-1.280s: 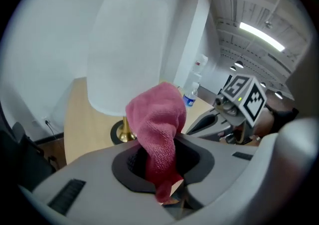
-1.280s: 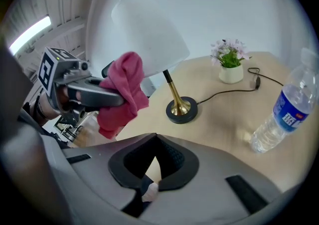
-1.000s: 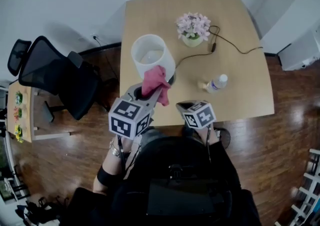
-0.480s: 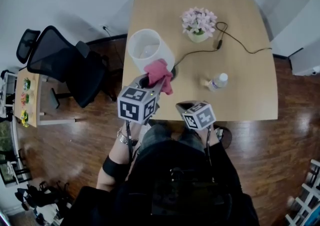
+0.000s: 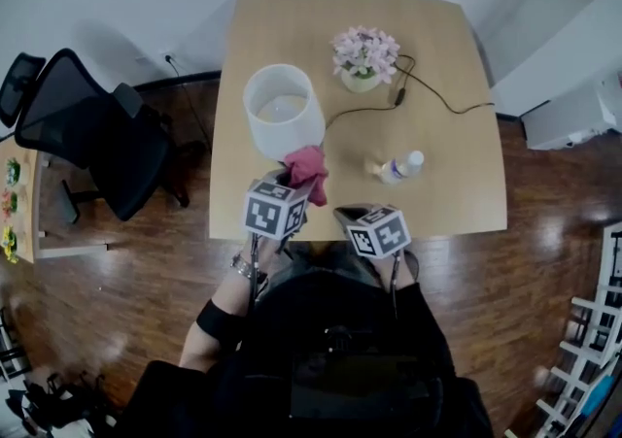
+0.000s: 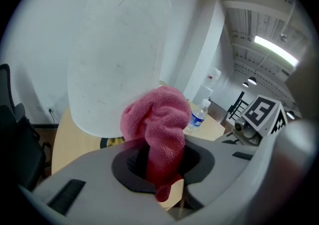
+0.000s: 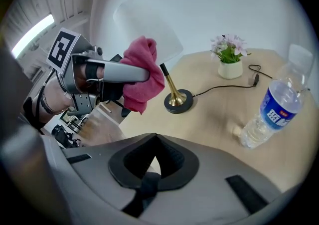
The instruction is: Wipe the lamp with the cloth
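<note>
I see a wooden worktop [image 5: 449, 188] carrying the lamp [image 5: 282, 112], potted flowers [image 5: 362, 55], a black cord [image 5: 442, 98] and a water bottle [image 5: 399, 167].

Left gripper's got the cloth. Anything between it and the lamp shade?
Nothing visible. The pink cloth, clamped in the left gripper, sits right at the lamp shade, near its lower edge, with no object between. Whether they touch I cannot tell. The water bottle and flower pot stand aside.

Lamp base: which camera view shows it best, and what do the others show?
The right gripper view: the lamp base and brass stem show whole. The left gripper view shows only a sliver under the shade; in the head view shade and cloth cover it.
</note>
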`<state>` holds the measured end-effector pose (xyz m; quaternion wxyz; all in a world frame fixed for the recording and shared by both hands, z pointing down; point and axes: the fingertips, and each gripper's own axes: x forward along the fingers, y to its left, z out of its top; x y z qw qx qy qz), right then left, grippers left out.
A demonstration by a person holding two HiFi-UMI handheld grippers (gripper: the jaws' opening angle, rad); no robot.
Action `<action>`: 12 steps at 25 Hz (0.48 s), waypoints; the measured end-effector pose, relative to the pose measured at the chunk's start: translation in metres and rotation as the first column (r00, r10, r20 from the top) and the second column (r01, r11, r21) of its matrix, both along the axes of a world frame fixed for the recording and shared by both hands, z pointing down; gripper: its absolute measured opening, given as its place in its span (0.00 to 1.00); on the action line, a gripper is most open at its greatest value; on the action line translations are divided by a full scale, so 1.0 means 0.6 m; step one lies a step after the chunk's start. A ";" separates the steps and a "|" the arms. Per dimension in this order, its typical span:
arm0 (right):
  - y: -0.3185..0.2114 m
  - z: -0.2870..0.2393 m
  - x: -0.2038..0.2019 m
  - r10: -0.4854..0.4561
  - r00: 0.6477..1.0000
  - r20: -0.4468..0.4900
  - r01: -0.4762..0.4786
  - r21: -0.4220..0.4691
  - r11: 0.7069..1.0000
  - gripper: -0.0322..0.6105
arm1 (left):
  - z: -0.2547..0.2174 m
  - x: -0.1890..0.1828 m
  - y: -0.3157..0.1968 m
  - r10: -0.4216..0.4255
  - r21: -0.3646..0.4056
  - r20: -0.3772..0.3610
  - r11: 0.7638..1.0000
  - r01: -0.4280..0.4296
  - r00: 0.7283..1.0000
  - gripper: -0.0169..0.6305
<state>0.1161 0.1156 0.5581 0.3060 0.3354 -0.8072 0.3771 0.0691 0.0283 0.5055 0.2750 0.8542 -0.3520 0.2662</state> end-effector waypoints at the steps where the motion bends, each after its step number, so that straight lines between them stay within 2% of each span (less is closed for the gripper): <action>1: 0.002 0.000 0.001 0.004 1.000 -0.012 -0.004 0.000 1.000 0.06 | 0.008 0.002 0.002 0.007 -0.011 -0.010 1.000 -0.007 1.000 0.16; 8: 0.022 0.013 0.014 -0.014 0.999 -0.042 0.012 -0.030 0.999 0.06 | 0.062 0.025 0.026 0.032 -0.087 -0.004 0.996 -0.032 0.999 0.16; 12: 0.005 0.018 0.037 -0.070 0.997 -0.030 0.069 -0.032 0.997 0.06 | 0.041 0.056 0.043 0.014 -0.088 -0.005 0.996 -0.015 1.000 0.16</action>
